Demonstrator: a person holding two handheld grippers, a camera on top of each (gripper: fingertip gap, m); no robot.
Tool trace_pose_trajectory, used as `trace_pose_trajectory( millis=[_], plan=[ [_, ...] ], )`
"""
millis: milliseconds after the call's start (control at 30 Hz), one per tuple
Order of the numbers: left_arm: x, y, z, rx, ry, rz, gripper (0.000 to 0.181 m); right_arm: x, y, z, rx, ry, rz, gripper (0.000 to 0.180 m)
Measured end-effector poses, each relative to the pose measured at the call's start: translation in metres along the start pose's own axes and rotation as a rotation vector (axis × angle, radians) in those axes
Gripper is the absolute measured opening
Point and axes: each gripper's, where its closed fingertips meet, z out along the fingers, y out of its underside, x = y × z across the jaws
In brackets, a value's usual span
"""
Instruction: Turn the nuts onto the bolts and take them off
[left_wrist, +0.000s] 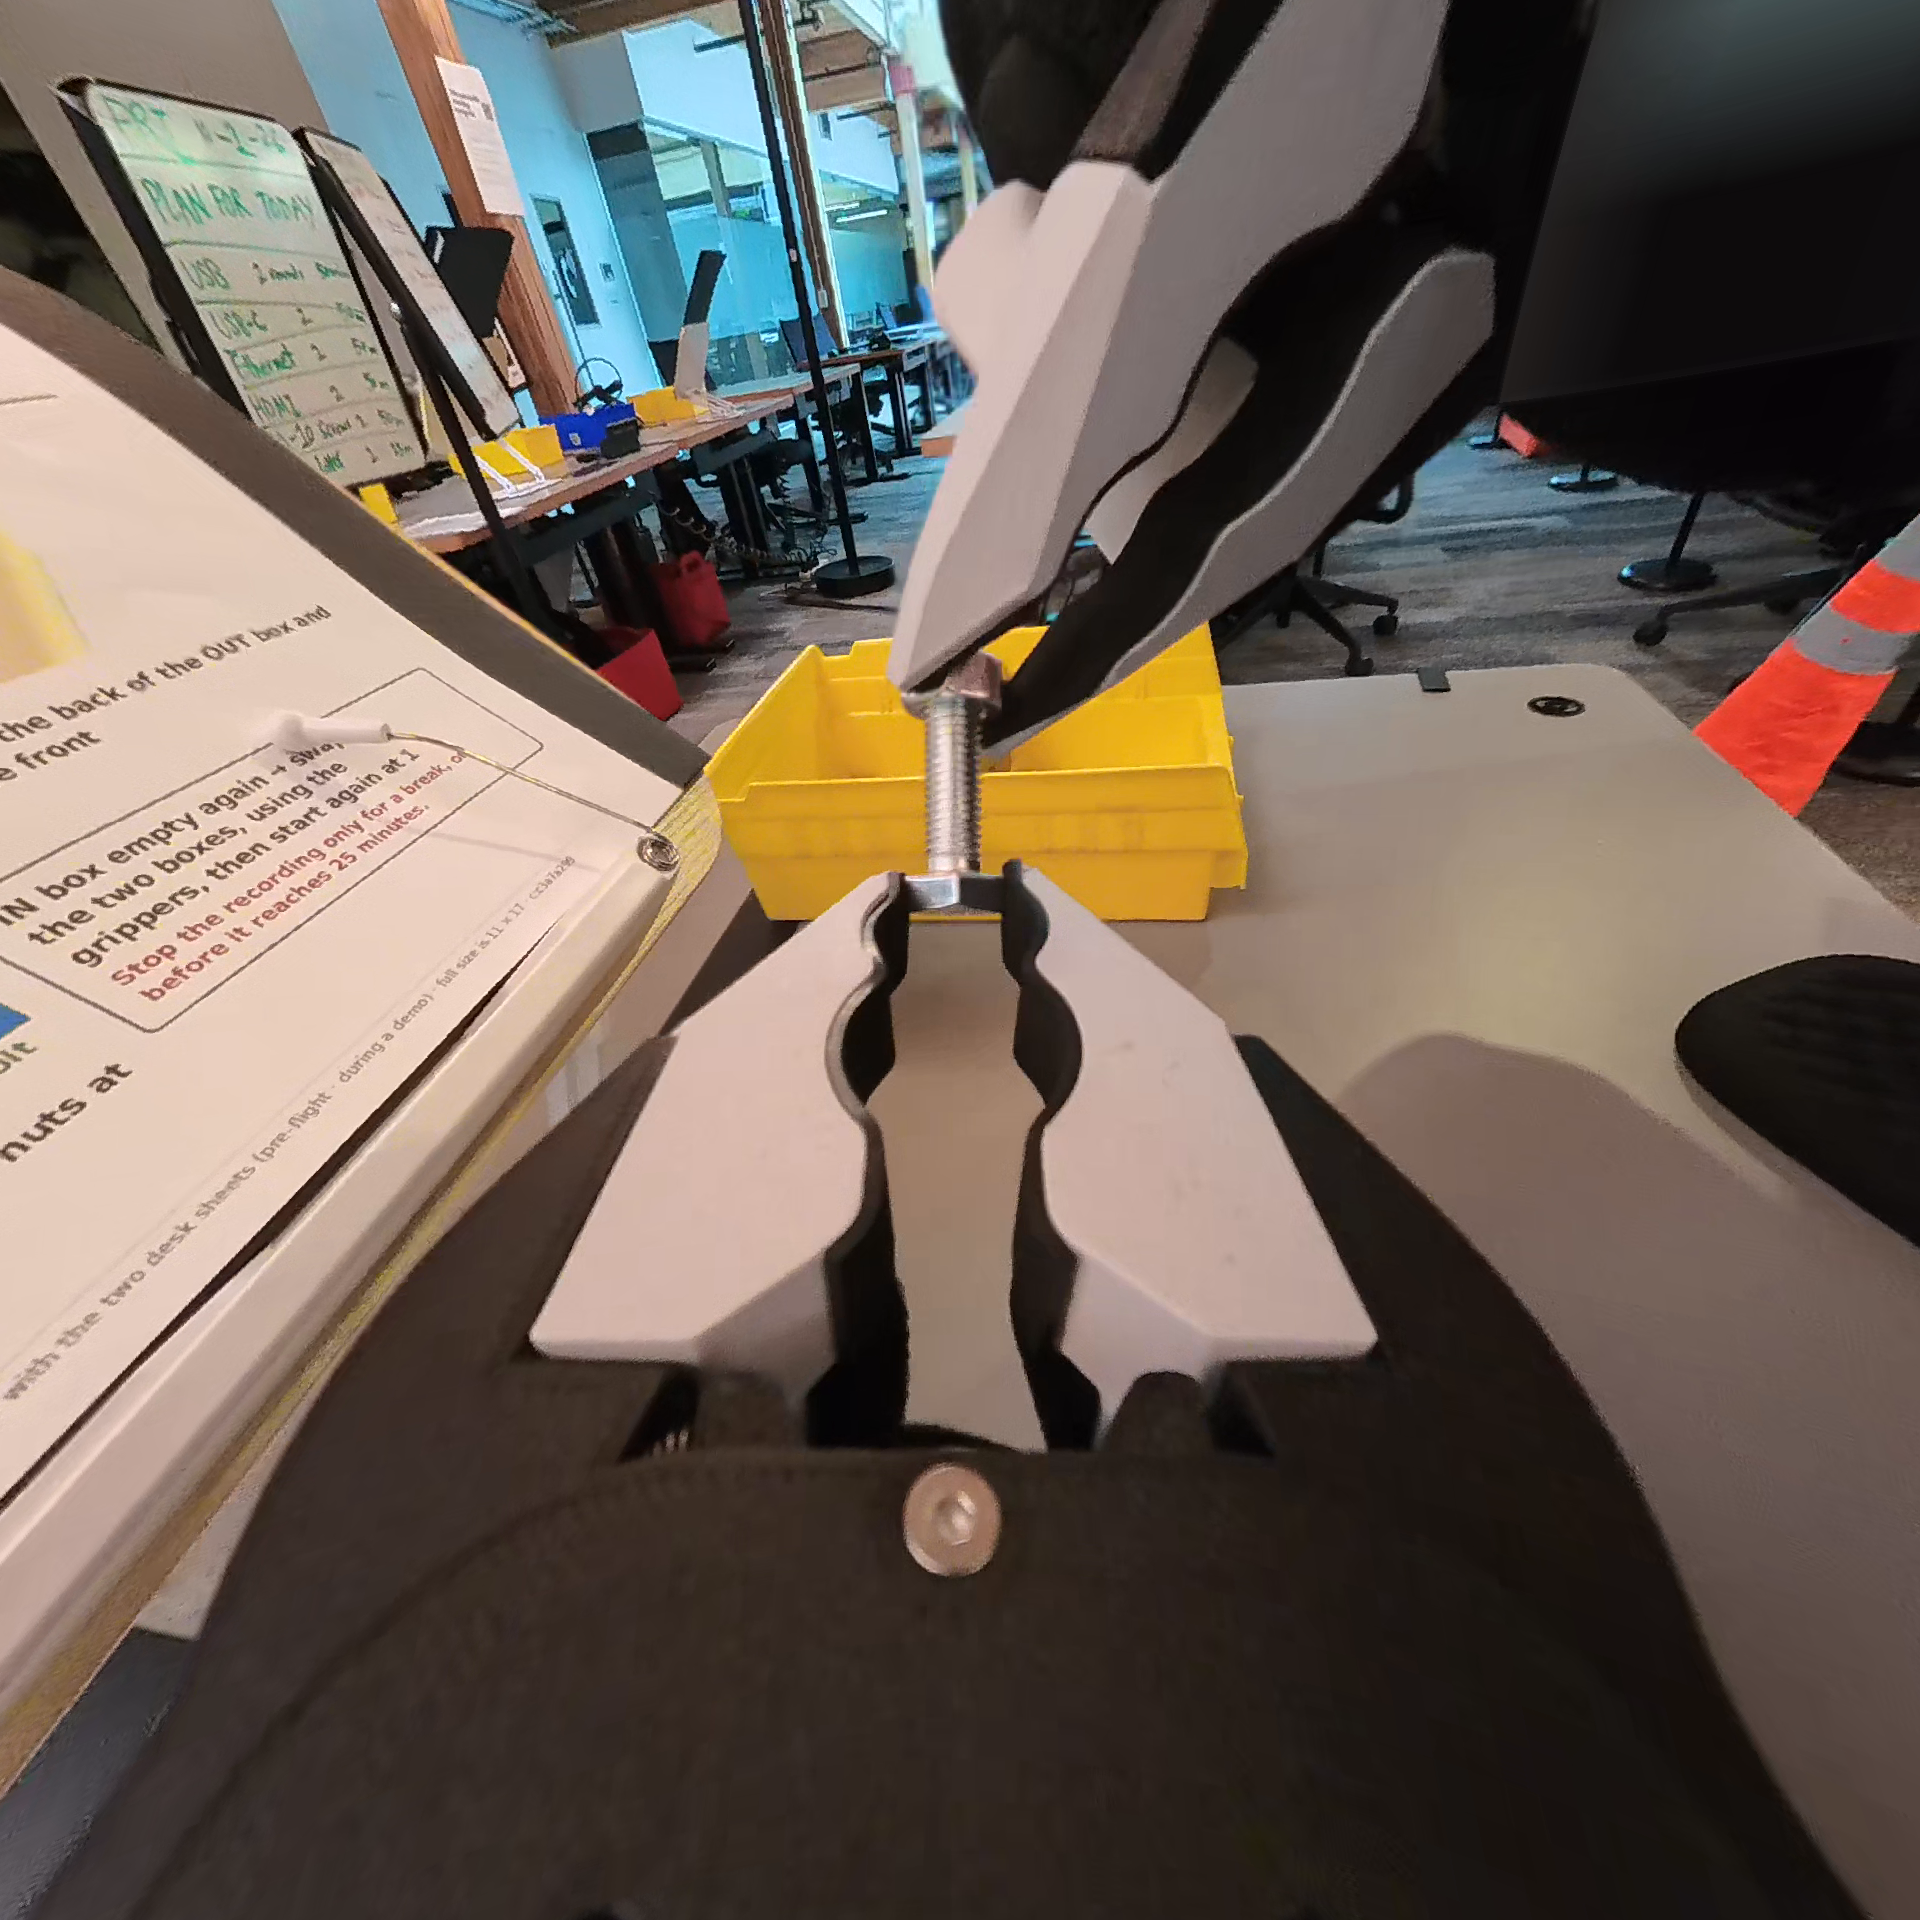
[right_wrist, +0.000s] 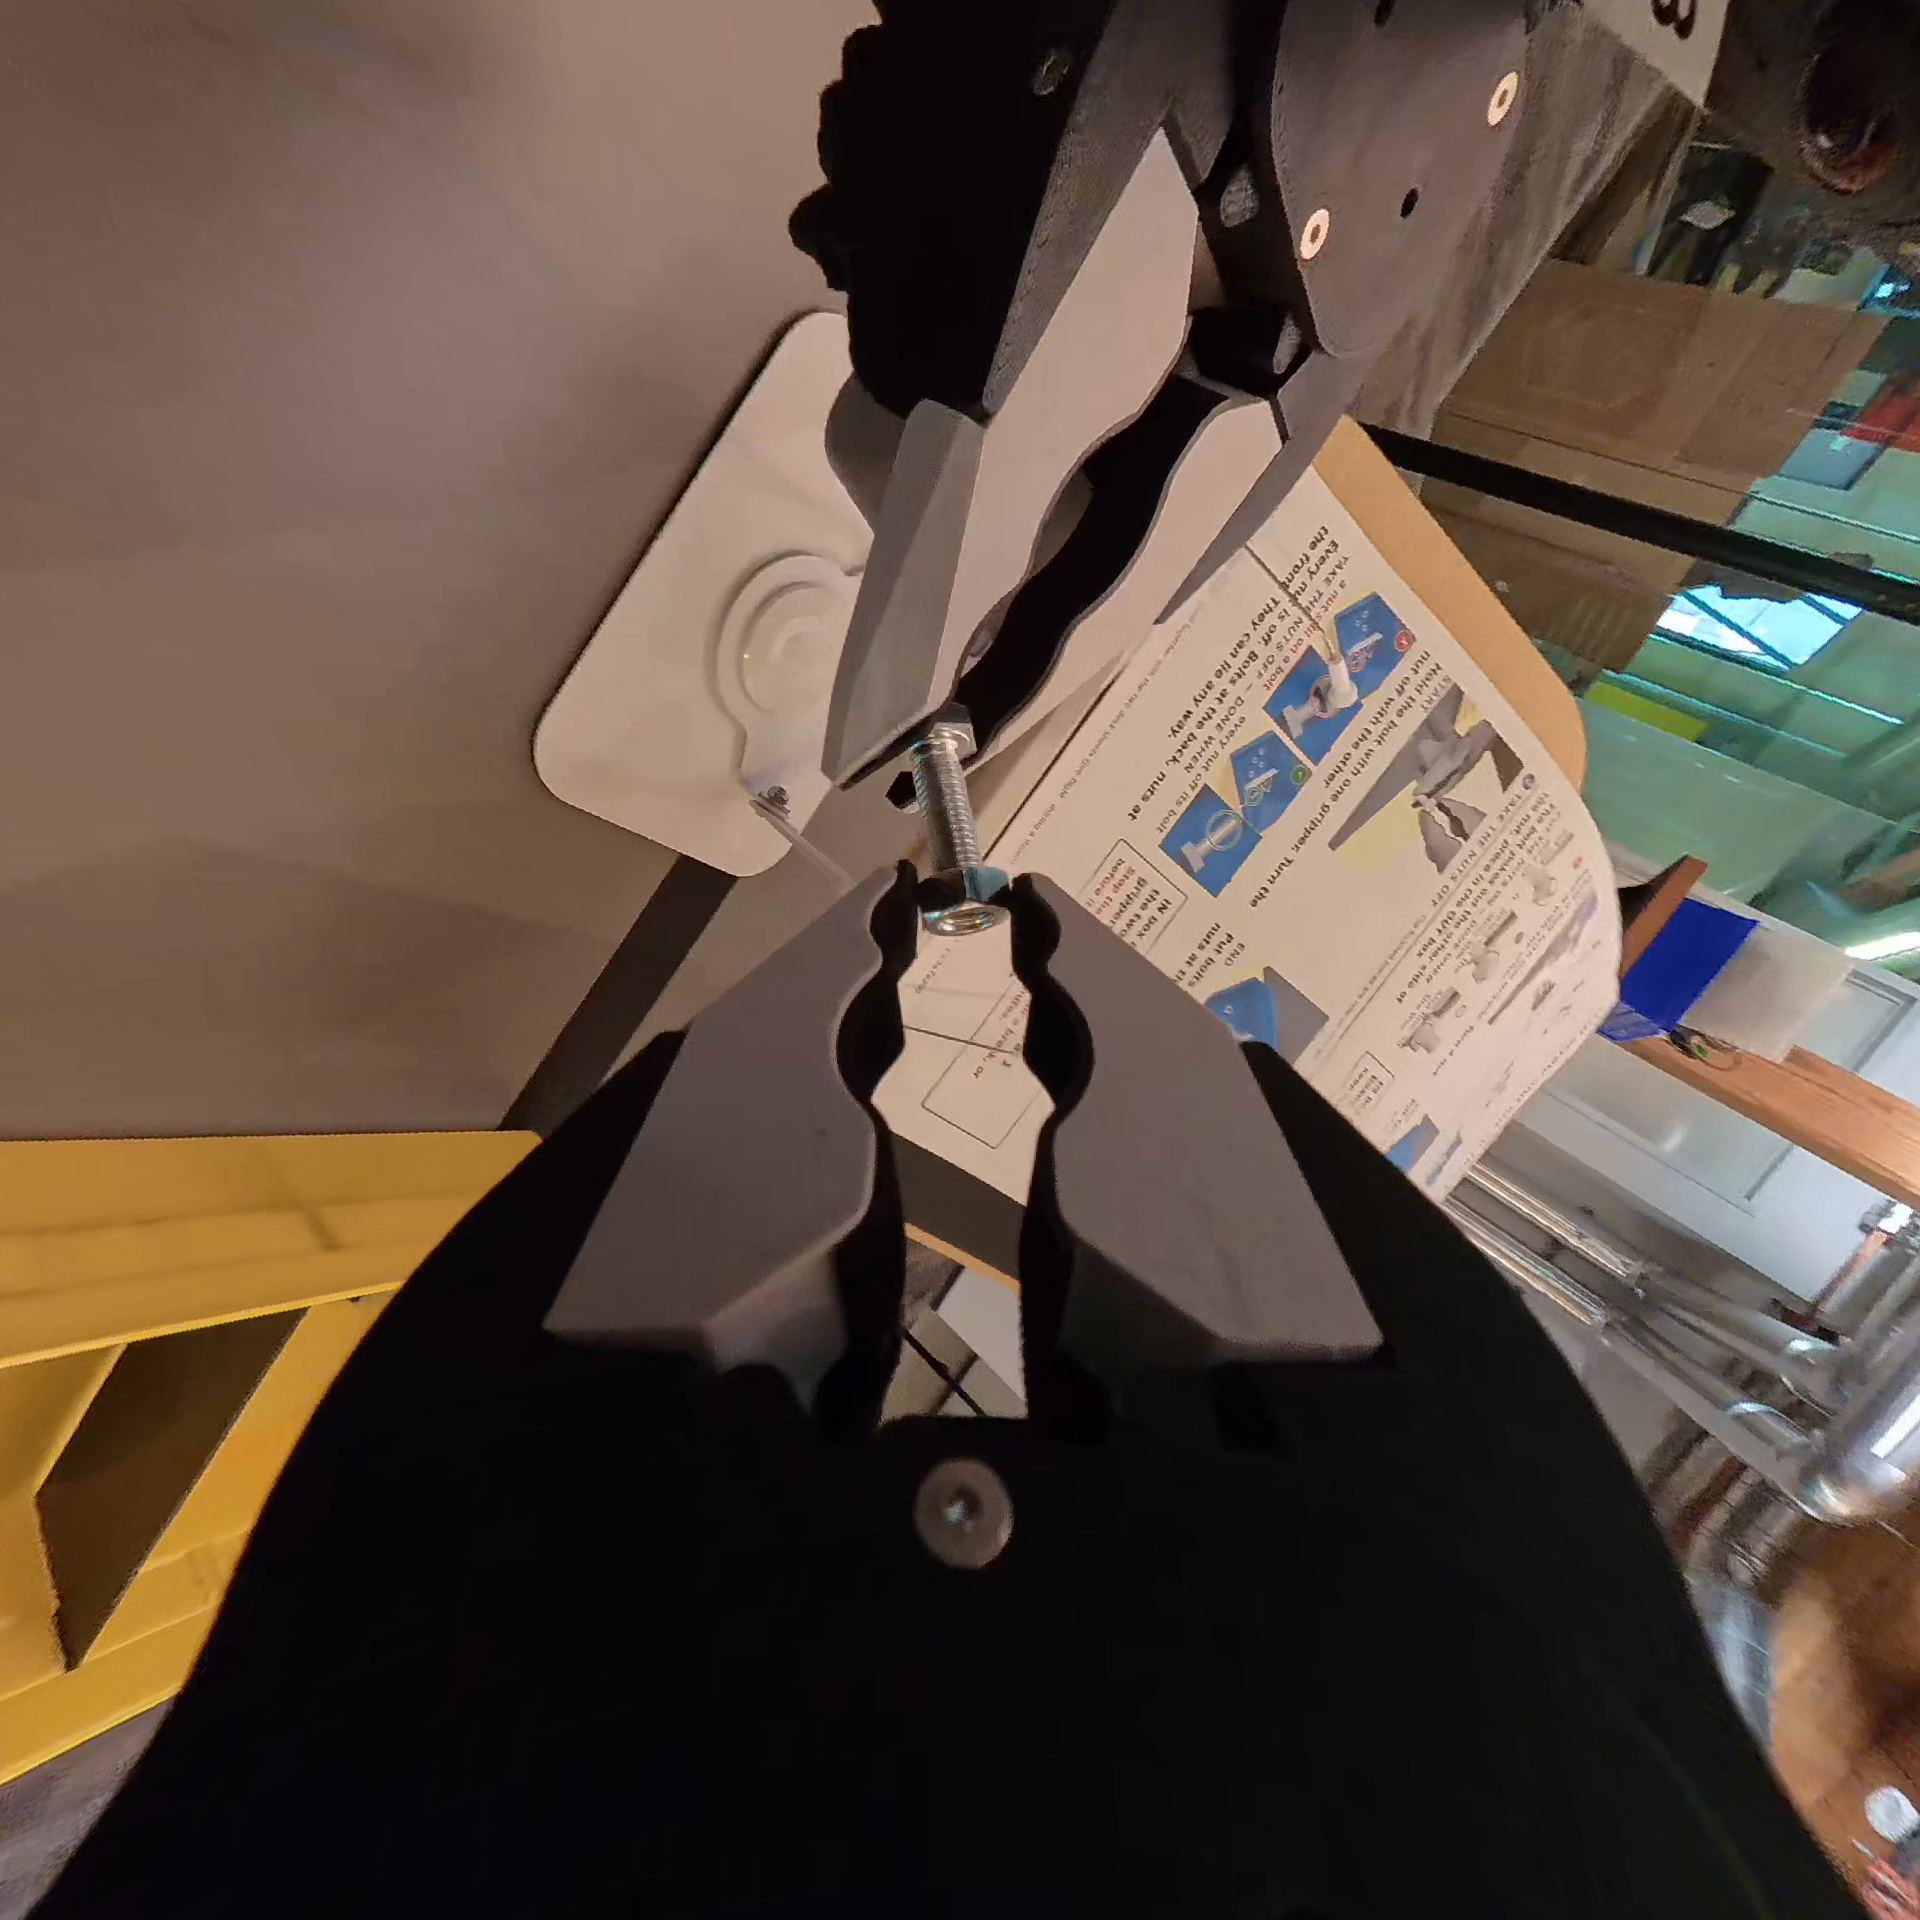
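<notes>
The left gripper (left_wrist: 953, 891) is clamped on the hex head of a bolt (left_wrist: 952, 800), which stands upright between the two tools above the grey table (left_wrist: 1455, 831). The right gripper (right_wrist: 961, 902) comes in from the far end and is pinched on the nut (right_wrist: 958, 916) at the tip of the threaded shank; in its own view the nut's bore faces the camera. Just behind the bolt sits a yellow bin (left_wrist: 831, 821) with inner dividers; the compartments that show look bare, though the grippers hide part of them. A printed instruction sheet (left_wrist: 260, 883) on a tilted board lies just to the left of the left gripper.
</notes>
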Motion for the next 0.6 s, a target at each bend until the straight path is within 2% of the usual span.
trace_pose_trajectory(
  millis=[33,367,567,600],
  plan=[
    [-0.0005,-0.0011,-0.0005,0.013,0.005,-0.015,0.016,0.001,0.0003,0.0001,-0.009,0.02,-0.006,0.016],
    [0.0051,-0.0073,-0.002,0.095,0.109,-0.137,0.016,0.0025,-0.0004,-0.0035,-0.023,0.088,-0.047,0.016],
    [0.0036,-0.0064,-0.0004,0.092,0.085,-0.121,0.016,0.0034,0.0007,-0.0023,-0.04,0.062,-0.068,0.016],
    [0.0033,-0.007,-0.0008,0.099,0.085,-0.125,0.016,0.0041,0.0009,-0.0021,-0.039,0.056,-0.058,0.025]
  ],
)
